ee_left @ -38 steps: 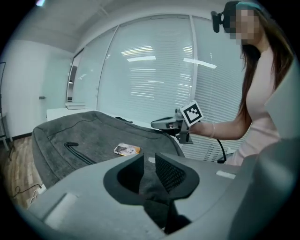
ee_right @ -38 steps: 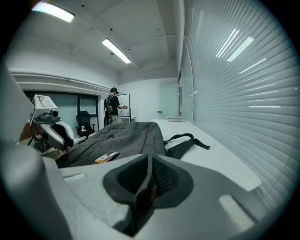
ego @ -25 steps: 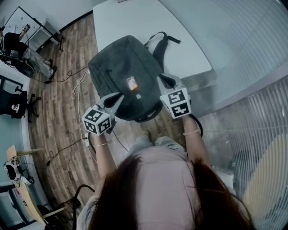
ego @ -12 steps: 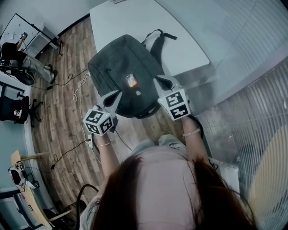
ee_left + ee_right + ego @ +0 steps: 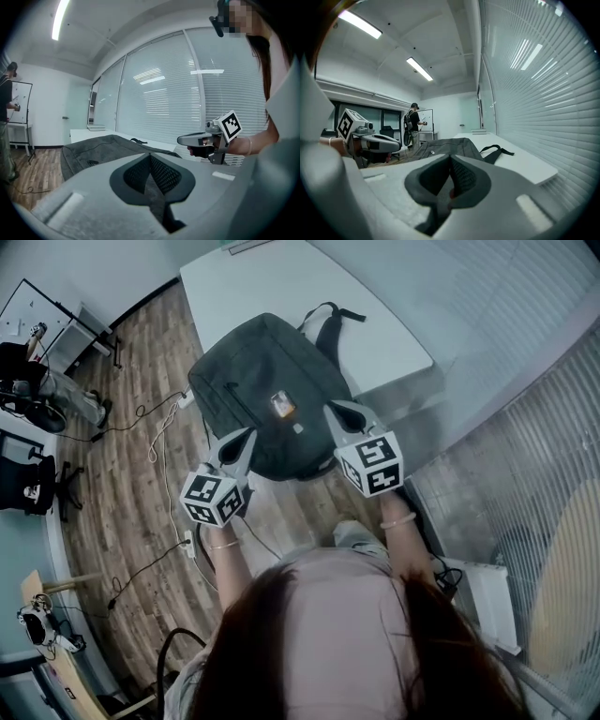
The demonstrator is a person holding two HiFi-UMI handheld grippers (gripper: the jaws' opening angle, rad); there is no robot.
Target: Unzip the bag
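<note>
Bag [image 5: 267, 381], a dark grey backpack, lies flat on the near corner of a white table [image 5: 281, 287], its near end jutting past the table edge toward the person and its straps [image 5: 330, 329] trailing off at the far right. A small orange tag [image 5: 279, 405] shows on its upper face. The left gripper [image 5: 247, 437] and the right gripper [image 5: 333, 409] hover side by side over the bag's near end, both pointed at it. Each has its jaws closed together on nothing, and neither can be seen touching the fabric. A zip line shows faintly on the bag's left side, but whether it is shut or run open is too small to tell. The scene would fit closed grippers arriving at a zipped bag as well as grippers drawing off one already opened. Judged from here, any work on the zip would go best with one gripper pinning the soft fabric just beside the track. The other should take the small pull tab squarely and draw along the track's own line, slowing at the corner. Because the bag overhangs the edge, a sideways tug could drag it off the table.
</note>
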